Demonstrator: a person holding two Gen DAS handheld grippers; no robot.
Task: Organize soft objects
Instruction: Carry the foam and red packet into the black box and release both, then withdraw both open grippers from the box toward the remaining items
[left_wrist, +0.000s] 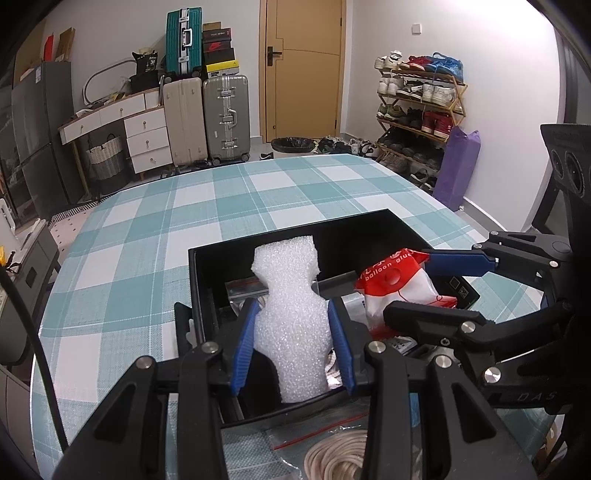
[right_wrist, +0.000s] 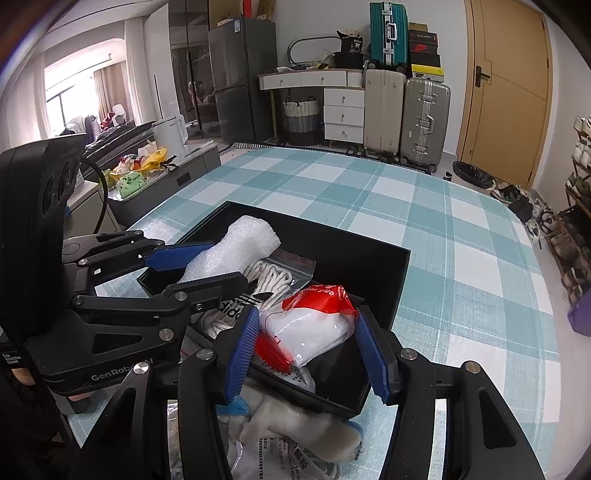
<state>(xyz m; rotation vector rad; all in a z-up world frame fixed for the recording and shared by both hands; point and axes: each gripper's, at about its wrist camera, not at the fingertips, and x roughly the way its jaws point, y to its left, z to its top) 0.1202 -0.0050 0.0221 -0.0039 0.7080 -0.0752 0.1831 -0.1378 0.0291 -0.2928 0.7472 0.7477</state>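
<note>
A black box (left_wrist: 218, 269) stands on the checked table. My left gripper (left_wrist: 291, 306) is shut on a white foam piece (left_wrist: 291, 280), held upright over the box's near side, blue pads pressing its narrow waist. In the right wrist view the same left gripper (right_wrist: 227, 262) reaches in from the left with the foam piece (right_wrist: 247, 232). My right gripper (right_wrist: 306, 314) is shut on a red and white plastic packet (right_wrist: 314, 325) above the box (right_wrist: 351, 258). From the left wrist view, the right gripper (left_wrist: 406, 284) and the packet (left_wrist: 399, 288) hang over the box's right part.
A zip bag of white rope (right_wrist: 273, 273) lies inside the box. Nearer to me lie a bagged coil of cord (left_wrist: 332, 454) and a whitish plush item (right_wrist: 295, 424) on plastic bags. The teal checked tablecloth (left_wrist: 147, 240) extends beyond the box. Suitcases (left_wrist: 207, 118) and a shoe rack (left_wrist: 417, 110) stand behind.
</note>
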